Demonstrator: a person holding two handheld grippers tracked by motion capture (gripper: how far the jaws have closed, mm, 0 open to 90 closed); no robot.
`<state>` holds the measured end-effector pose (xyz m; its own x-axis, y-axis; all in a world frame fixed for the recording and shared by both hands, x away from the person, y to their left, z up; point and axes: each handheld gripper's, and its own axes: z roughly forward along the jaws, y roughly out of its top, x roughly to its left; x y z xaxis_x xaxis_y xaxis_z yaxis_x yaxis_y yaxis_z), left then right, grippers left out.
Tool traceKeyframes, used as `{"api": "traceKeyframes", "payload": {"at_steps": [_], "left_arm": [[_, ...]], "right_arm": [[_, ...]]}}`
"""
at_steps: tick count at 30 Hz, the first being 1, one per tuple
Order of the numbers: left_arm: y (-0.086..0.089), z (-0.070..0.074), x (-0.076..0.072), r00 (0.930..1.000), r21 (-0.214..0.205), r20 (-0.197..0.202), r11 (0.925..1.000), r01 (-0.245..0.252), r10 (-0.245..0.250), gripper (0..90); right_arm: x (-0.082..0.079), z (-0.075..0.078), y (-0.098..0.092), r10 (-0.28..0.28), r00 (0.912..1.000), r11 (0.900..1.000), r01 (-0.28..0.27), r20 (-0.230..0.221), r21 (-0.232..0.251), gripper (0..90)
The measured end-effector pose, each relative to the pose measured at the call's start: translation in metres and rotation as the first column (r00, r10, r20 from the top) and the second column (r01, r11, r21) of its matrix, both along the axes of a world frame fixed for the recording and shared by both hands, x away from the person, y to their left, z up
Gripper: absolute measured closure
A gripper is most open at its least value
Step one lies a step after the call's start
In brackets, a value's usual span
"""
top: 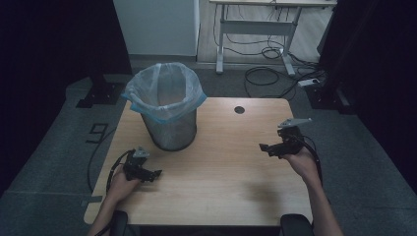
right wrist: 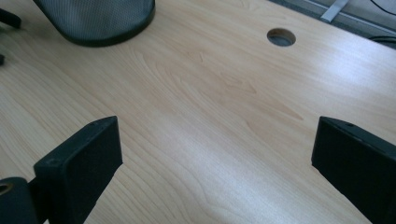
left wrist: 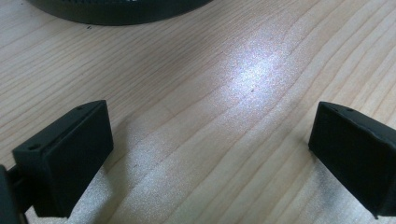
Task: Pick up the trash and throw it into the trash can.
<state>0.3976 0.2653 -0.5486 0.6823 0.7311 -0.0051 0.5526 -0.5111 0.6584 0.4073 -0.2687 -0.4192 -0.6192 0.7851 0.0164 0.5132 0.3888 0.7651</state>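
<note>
A dark mesh waste bin (top: 168, 110) lined with a clear, blue-edged bag stands at the back left of the wooden table (top: 221, 182). My left gripper (top: 153, 175) rests low over the table's front left, just in front of the bin, jaws wide apart with bare wood between them (left wrist: 210, 135). The bin's base (left wrist: 116, 9) shows at the top of the left gripper view. My right gripper (top: 265, 148) hovers over the table's right side, open and holding nothing (right wrist: 215, 149). The bin (right wrist: 95, 18) sits at the upper left of the right gripper view.
A round cable hole (top: 239, 109) pierces the table near its back edge, also seen as the hole (right wrist: 281, 37) in the right gripper view. Beyond the table stand a white desk frame (top: 255, 29), loose cables (top: 268, 73) on the floor and dark curtains at both sides.
</note>
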Motion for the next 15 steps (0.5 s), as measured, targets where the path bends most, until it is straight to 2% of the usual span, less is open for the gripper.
{"api": "traceKeyframes", "payload": {"at_steps": [14,15], "left_arm": [[0.0,0.0,0.0,1.0,0.001,0.0,1.0,0.0,0.0,0.0],[0.0,0.0,0.0,1.0,0.001,0.0,1.0,0.0,0.0,0.0]], "right_arm": [[-0.006,-0.051,0.017,0.028,0.9987,0.9986,-0.03,-0.042,-0.045,0.0],[-0.006,-0.051,0.017,0.028,0.9987,0.9986,-0.03,-0.042,-0.045,0.0]]}}
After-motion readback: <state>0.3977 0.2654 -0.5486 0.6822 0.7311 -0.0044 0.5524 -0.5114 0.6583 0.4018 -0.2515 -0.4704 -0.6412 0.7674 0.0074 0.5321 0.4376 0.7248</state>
